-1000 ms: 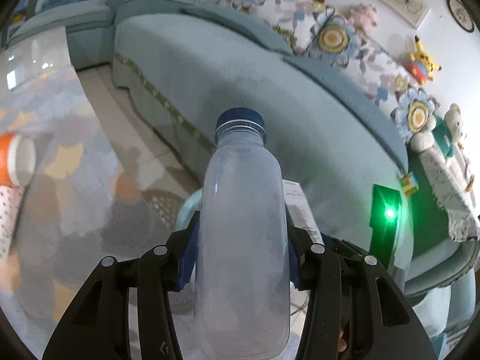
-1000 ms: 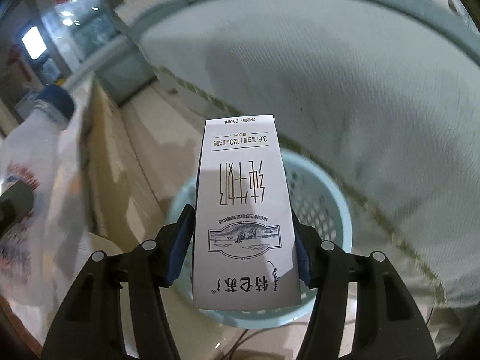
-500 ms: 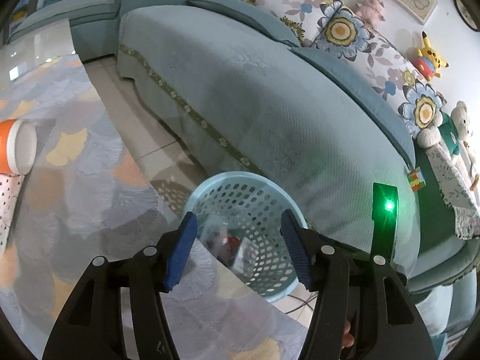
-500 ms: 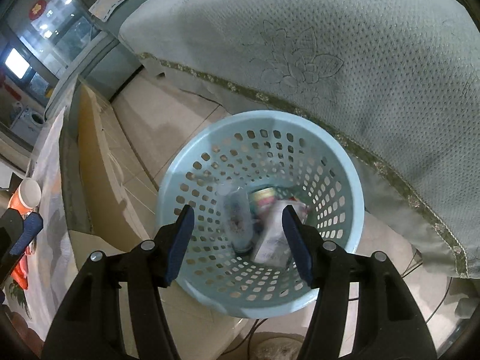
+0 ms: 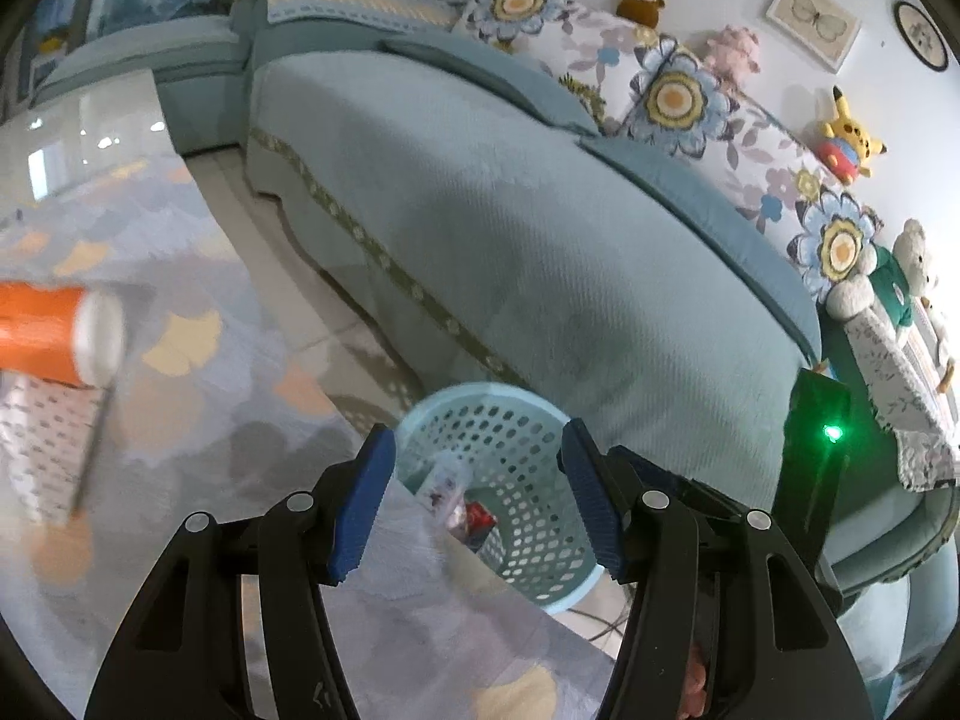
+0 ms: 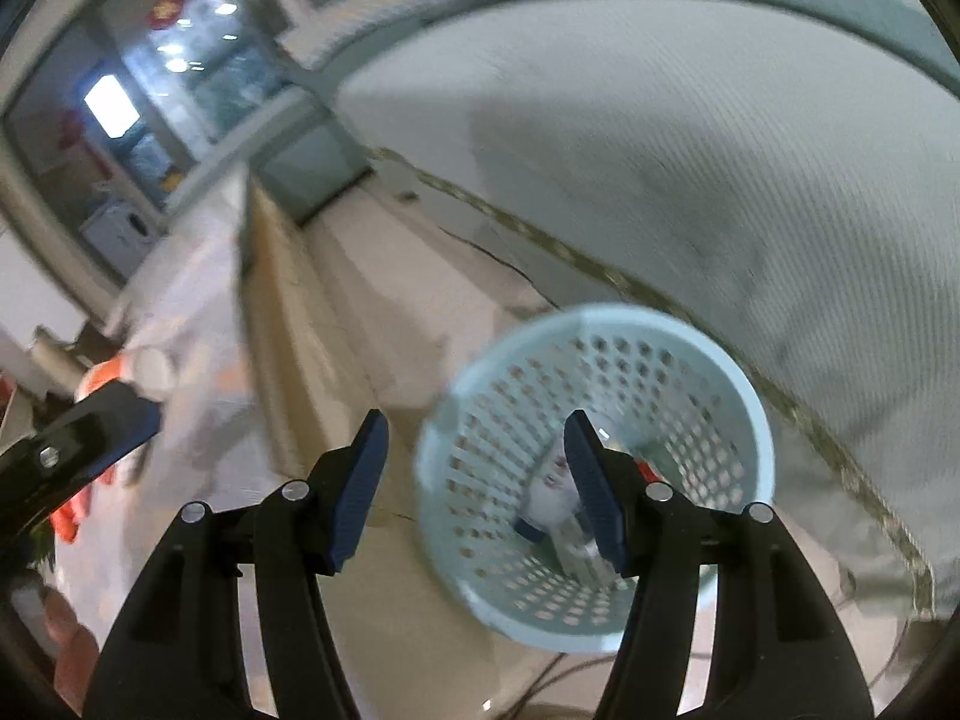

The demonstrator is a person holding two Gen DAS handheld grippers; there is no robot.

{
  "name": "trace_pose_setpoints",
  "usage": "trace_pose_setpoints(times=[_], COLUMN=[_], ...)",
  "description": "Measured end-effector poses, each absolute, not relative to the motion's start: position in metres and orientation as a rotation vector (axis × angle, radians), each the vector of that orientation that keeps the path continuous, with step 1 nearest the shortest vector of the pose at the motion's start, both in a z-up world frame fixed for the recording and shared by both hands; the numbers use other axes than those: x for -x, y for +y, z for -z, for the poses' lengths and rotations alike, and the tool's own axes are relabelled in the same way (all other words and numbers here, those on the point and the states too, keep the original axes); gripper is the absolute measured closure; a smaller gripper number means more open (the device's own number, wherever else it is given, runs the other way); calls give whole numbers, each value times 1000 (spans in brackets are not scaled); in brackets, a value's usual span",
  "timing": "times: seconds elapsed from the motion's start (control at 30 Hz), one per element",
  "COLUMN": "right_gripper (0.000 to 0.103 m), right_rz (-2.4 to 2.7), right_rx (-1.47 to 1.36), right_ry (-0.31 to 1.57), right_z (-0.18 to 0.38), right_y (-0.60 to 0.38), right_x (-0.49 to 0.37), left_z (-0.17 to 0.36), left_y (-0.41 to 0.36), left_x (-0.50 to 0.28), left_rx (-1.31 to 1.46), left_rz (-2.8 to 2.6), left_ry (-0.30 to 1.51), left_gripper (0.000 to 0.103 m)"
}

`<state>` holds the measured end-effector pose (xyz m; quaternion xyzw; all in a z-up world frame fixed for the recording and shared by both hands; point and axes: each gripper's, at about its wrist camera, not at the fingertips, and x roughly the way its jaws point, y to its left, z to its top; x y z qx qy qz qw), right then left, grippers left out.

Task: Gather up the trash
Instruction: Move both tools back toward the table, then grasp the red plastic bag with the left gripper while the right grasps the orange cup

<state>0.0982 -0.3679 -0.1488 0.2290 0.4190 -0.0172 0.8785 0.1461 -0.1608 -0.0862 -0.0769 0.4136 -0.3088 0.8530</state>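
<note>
Below both grippers, on the tiled floor between the sofa and the edge of the table, stands the pale blue perforated basket. Trash already lies at its bottom: a clear bottle with a blue cap, plus a carton and something red that blur makes hard to name. The left gripper has its blue pads spread with nothing between them; its jaws have just been opening wider. The right gripper is likewise parted and empty, hanging above the basket's near rim.

An orange cylinder with a white end lies toward the left edge of the patterned tablecloth (it may be the next piece, though whether it counts as trash is a judgement). The step in hand looks like clearing away from the basket and turning to the table. To do it well, lift both grippers clear of the rim before swinging sideways, keep the jaws wide, and line the pads across the cylinder's round body, not its ends, so it cannot roll off the edge.
</note>
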Motion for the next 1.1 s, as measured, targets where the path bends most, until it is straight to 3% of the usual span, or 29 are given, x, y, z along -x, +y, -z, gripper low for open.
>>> trace_pose_setpoints(times=[0.17, 0.43, 0.5, 0.63, 0.7, 0.83, 1.1], right_gripper=[46, 46, 43, 37, 26, 25, 25], right_rz=[-105, -386, -436, -498, -501, -530, -538], right_rx=[-398, -209, -175, -110, -53, 58, 238], right_ry=[793, 690, 674, 677, 696, 739, 781], right_z=[110, 58, 52, 52, 57, 71, 91], right_y=[-326, -225, -202, -162, -139, -106, -68], right_x=[-106, -138, -150, -174, -187, -209, -231], left_z=[50, 24, 28, 40, 50, 70, 97], left_y=[-107, 49, 101, 183, 223, 265, 269], left_x=[-141, -124, -118, -113, -115, -123, -144], left_rx=[178, 256, 283, 358, 418, 487, 404], left_rz=[551, 237, 105, -99, -174, -217, -295], left_ry=[799, 716, 717, 721, 730, 769, 834], left_gripper=[47, 28, 22, 21, 21, 21, 21])
